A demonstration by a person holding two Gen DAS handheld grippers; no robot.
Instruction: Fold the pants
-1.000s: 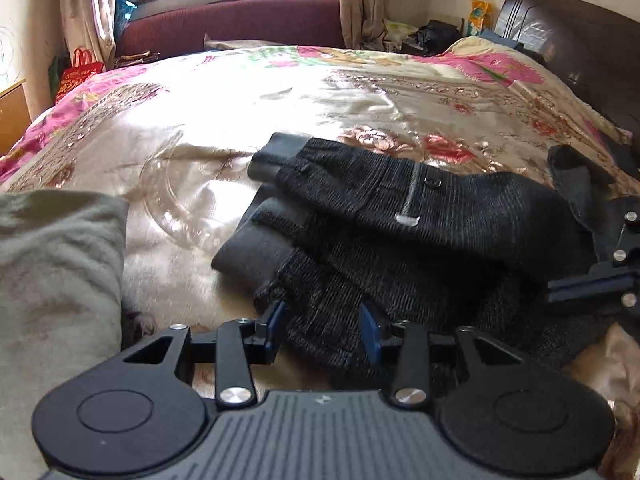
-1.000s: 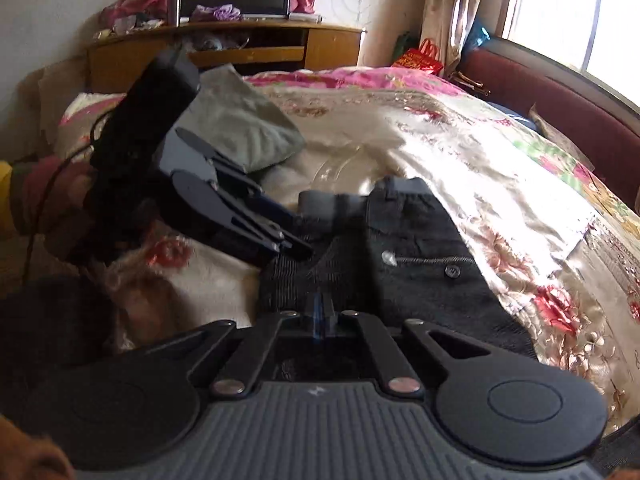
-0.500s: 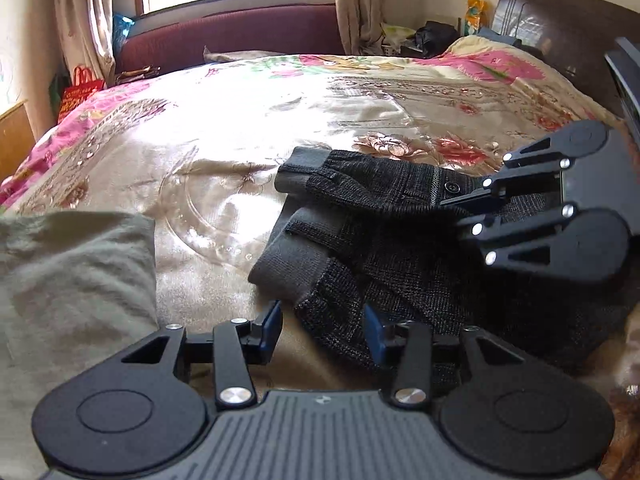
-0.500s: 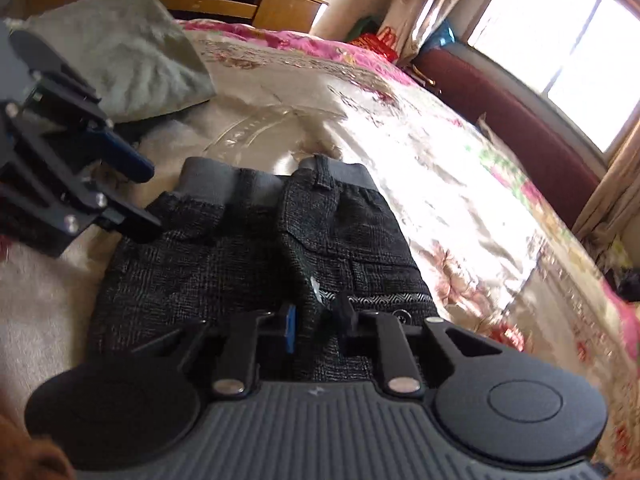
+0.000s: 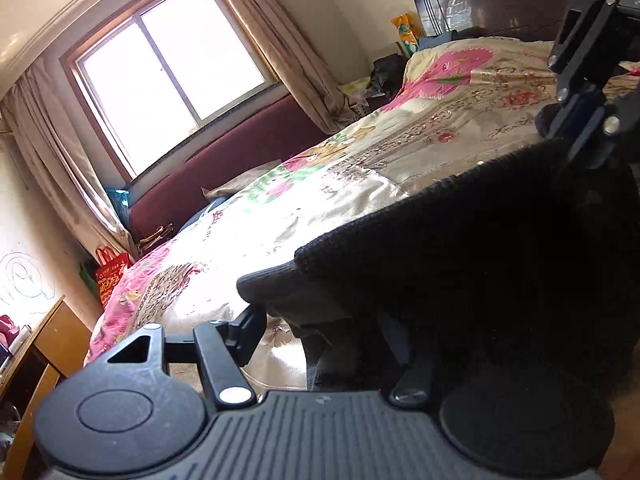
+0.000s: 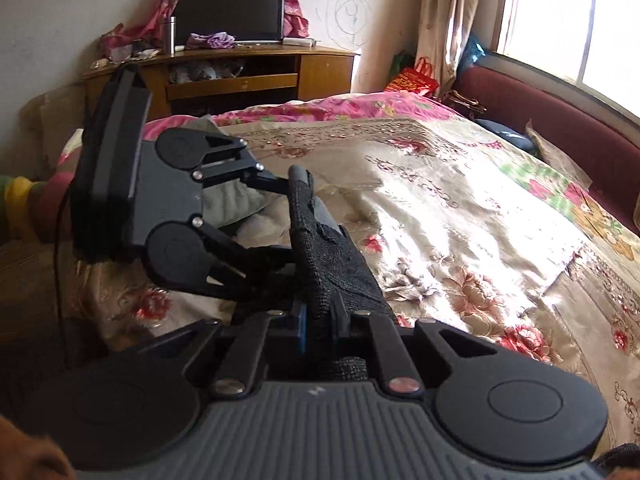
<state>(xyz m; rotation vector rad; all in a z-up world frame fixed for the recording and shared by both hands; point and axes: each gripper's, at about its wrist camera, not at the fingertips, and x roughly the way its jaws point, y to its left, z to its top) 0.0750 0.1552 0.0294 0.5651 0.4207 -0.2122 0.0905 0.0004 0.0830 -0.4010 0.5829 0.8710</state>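
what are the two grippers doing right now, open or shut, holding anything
Left gripper: jaws have just been opening and stand wide, the pants between them; grip cannot be told.
Right gripper: shut on the pants.

Bright daylight pours through a sliding window (image 5: 172, 68) hung with beige curtains (image 5: 280, 44). Below it runs a maroon padded bench (image 5: 224, 180). A floral bedspread (image 6: 460, 208) covers the bed; a wooden cabinet (image 6: 240, 76) carries a dark television (image 6: 230, 12) against the far wall.

No lettering is legible, even on the red bag (image 5: 108, 276).
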